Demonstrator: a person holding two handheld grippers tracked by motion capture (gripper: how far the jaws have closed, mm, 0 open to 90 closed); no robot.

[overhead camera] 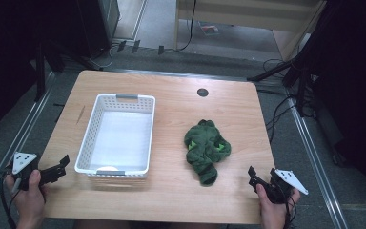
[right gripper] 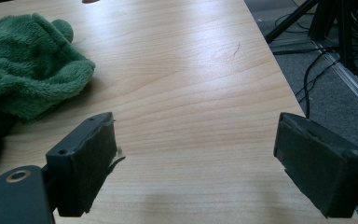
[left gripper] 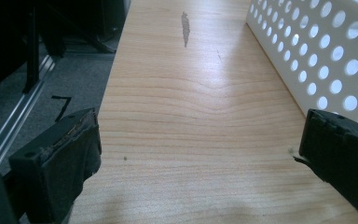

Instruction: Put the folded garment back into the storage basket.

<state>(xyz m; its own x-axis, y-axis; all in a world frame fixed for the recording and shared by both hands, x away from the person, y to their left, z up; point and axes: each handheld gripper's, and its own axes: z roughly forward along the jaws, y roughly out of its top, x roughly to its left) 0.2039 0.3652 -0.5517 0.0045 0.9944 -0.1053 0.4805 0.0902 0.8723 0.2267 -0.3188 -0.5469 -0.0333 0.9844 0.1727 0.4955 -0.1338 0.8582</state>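
I've got my left gripper (overhead camera: 59, 167) low at the near left corner of the table (overhead camera: 171, 195), jaws spread wide with nothing between them — just bare wood grain in the left gripper view. The basket (overhead camera: 88, 138) sits just to its right, white and perforated, its holed wall (left gripper: 326, 60) running up the right side of that view, near the right jaw; I can't tell if they touch. From above, the basket looks empty apart from a pale patch at its near end; I can't tell what that is.

My right gripper (overhead camera: 256, 177) hovers at the near right corner, jaws also wide apart, gripping nothing. The green plush cloth (overhead camera: 206, 149) lies crumpled right of the table's centre, well apart from the basket, with a bit of brighter green showing in its folds. In the right gripper view the cloth (right gripper: 25, 70) sits ahead and left of my left jaw — near, not touching.

A dark round hole (overhead camera: 202, 92) marks the far edge of the table.
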